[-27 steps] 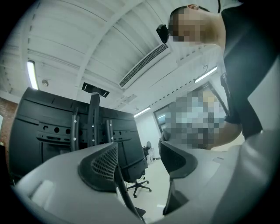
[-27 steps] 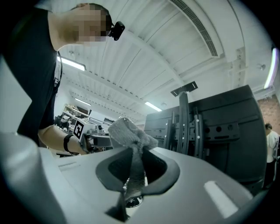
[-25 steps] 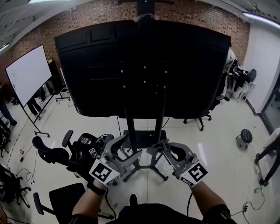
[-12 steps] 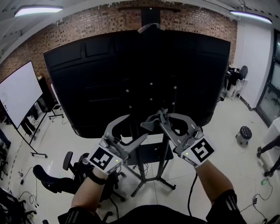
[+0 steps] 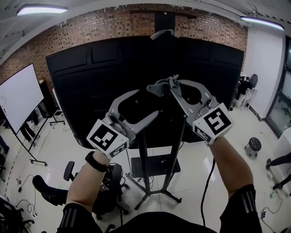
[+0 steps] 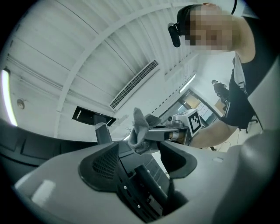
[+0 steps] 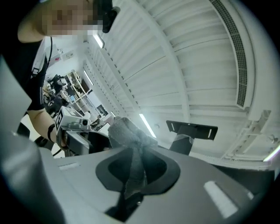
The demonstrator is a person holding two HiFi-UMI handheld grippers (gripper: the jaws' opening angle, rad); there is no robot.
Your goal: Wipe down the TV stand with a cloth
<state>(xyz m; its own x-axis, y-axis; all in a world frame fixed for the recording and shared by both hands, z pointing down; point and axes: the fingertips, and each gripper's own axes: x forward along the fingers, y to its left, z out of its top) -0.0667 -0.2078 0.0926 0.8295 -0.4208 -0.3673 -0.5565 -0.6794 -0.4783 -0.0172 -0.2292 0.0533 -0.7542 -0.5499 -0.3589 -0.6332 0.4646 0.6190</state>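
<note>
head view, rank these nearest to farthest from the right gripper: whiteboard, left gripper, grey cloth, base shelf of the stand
1. grey cloth: clamped in the right gripper itself.
2. left gripper: just below and to its left, open.
3. base shelf: low down, near the floor.
4. whiteboard: far left, by the brick wall.

Item count:

- Grippers: two, the left gripper (image 5: 149, 103) and the right gripper (image 5: 158, 88).
- Cloth (image 7: 129, 136): one.
- Television (image 5: 91, 91): one.
- Stand (image 5: 157, 193): one, with two upright posts (image 5: 143, 159) (image 5: 178, 145) and one shelf (image 5: 154, 166).
- Whiteboard (image 5: 20, 96): one.
- Ceiling light strips (image 5: 41, 10) (image 5: 266, 20): two.
- Stool (image 5: 253, 144): one.
- Wristband (image 5: 97, 162): one.
</note>
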